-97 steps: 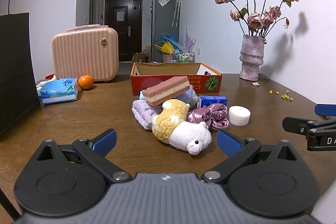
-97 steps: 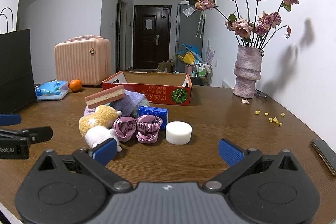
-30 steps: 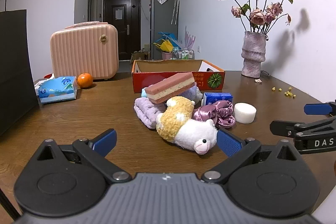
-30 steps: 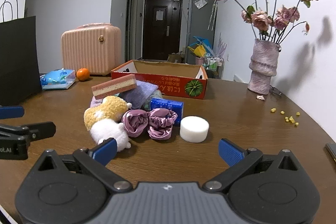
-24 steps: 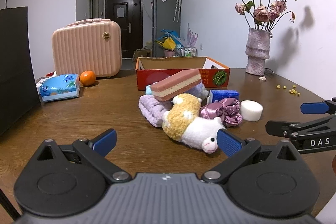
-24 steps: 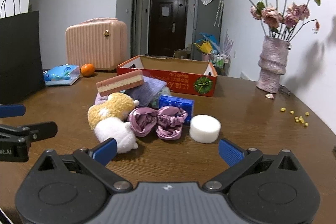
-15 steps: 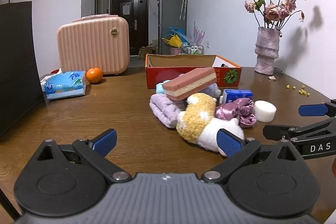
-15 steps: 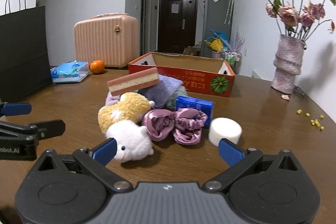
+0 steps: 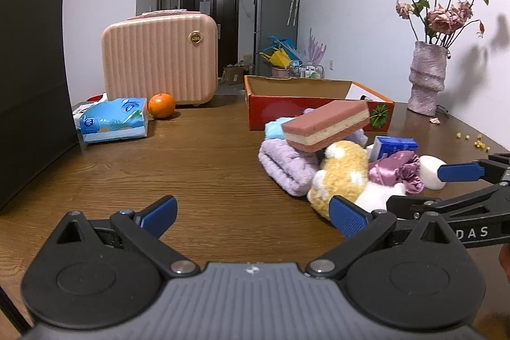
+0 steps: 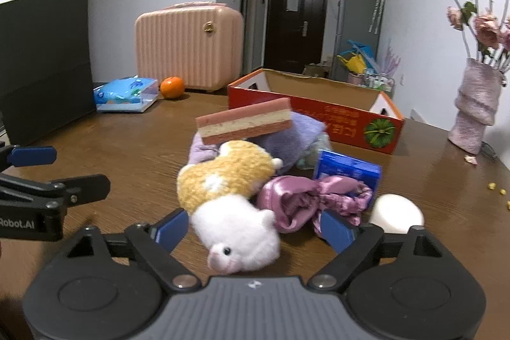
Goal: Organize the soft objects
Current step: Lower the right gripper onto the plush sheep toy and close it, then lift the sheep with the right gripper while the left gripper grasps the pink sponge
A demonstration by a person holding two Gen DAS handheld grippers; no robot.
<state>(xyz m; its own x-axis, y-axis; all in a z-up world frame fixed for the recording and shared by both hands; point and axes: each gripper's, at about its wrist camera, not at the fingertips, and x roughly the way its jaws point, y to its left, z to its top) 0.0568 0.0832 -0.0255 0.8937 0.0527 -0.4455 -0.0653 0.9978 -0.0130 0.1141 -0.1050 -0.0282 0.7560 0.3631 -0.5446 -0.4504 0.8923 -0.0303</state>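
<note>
A pile of soft things lies on the wooden table in front of a red cardboard box (image 10: 357,120). In it are a yellow and white plush toy (image 10: 232,196), purple satin scrunchies (image 10: 306,199), a folded lilac towel (image 9: 287,161), a pink and cream sponge (image 10: 245,120) on top, a blue tissue pack (image 10: 347,171) and a white round sponge (image 10: 397,215). My right gripper (image 10: 251,230) is open, its fingers on either side of the plush toy's white head. My left gripper (image 9: 251,214) is open and empty over bare table, left of the pile.
A pink suitcase (image 9: 159,56), an orange (image 9: 161,105) and a blue tissue pack (image 9: 111,120) stand at the back left. A black paper bag (image 9: 28,85) stands at the far left. A vase of dried roses (image 9: 427,78) stands at the back right.
My right gripper has moved forward and left, so the plush toy's head now sits between its open fingers. My left gripper has shifted left, away from the pile.
</note>
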